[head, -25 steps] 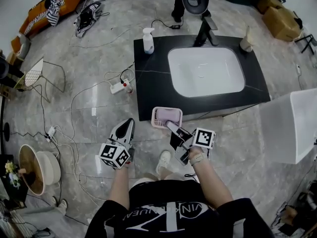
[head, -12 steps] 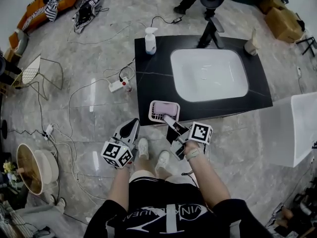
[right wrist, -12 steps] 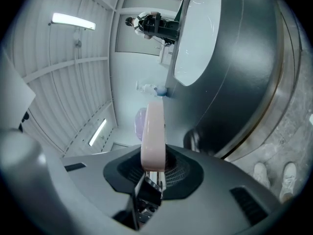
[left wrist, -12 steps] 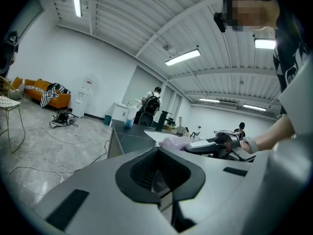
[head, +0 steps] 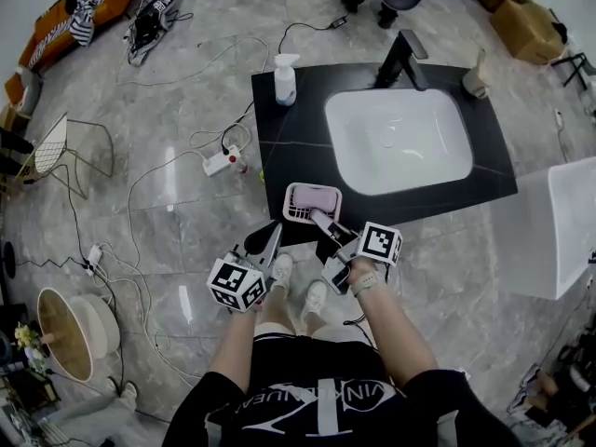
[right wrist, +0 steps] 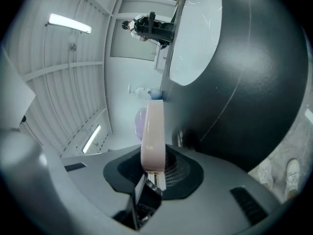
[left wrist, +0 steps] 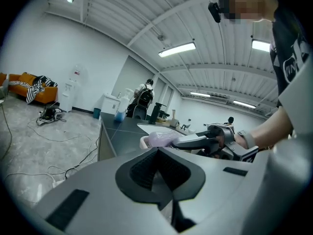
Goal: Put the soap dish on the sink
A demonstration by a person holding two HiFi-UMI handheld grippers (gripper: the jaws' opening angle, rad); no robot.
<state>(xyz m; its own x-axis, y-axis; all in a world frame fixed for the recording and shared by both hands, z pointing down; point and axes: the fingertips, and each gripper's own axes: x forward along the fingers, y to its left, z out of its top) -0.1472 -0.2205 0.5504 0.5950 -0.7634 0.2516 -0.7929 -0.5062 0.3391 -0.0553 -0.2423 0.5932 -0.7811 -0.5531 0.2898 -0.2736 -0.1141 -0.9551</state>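
The pink soap dish (head: 312,203) with a lilac soap bar in it hangs at the front left edge of the black counter (head: 289,147), which holds the white basin (head: 396,142). My right gripper (head: 323,220) is shut on the dish's near rim. The right gripper view shows that rim (right wrist: 153,126) edge-on between the jaws, with the counter (right wrist: 254,72) beyond it. My left gripper (head: 270,242) floats just left of the dish with its jaws together and nothing in them. From the left gripper view the dish (left wrist: 159,139) sits ahead, with the right gripper's fingers (left wrist: 195,142) on it.
A black faucet (head: 402,59) stands behind the basin, a spray bottle (head: 286,80) on the counter's far left corner, a cup (head: 478,74) at the far right. A power strip (head: 226,161) and cables lie on the floor to the left. A white box (head: 559,231) stands at the right.
The person has stepped closer to the counter. Both grippers moved forward, the left one also rightward toward the right one. The dish went from short of the counter to its front edge.
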